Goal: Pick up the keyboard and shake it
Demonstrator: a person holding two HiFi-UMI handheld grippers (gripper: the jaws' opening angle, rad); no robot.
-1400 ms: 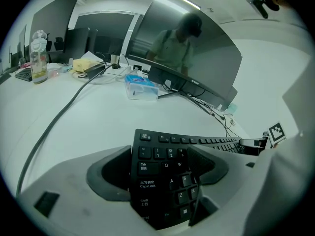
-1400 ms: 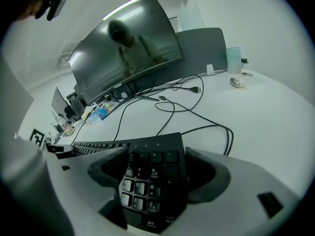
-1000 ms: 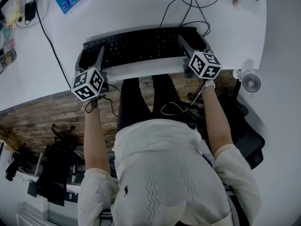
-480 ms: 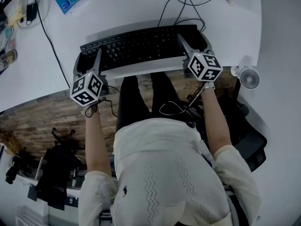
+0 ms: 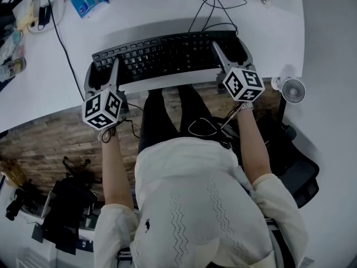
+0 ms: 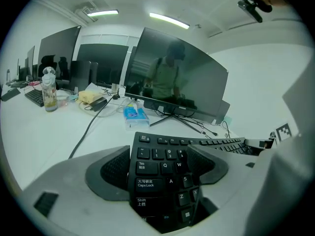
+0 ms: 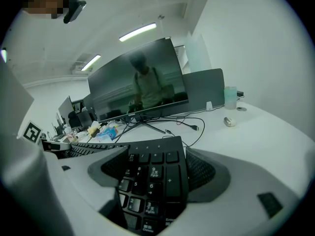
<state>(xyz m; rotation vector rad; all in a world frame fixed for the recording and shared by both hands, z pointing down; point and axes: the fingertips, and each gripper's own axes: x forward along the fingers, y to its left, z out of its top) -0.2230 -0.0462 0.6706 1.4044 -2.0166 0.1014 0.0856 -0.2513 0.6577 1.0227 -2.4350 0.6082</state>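
Left tongs [image 6: 162, 168]: pinching the keyboard's [image 5: 167, 54] Caps Lock end
Right tongs [image 7: 152, 171]: clamped on its number-pad end
Keyboard: along the counter's [image 5: 268, 32] front edge
Change: keyboard and both tongs have drifted slightly left within the last second — the lift or shake looks under way

The keyboard [image 5: 167, 53] is matt black plastic. The fingers [image 6: 64, 181] at its ends look like smooth grey plastic, their pads [image 6: 115, 173] black and rough-dimpled. Beneath the keyboard the bench [image 5: 139, 10] is smooth white; behind the keyboard the monitor [image 6: 172, 82] screen is glossy dark.
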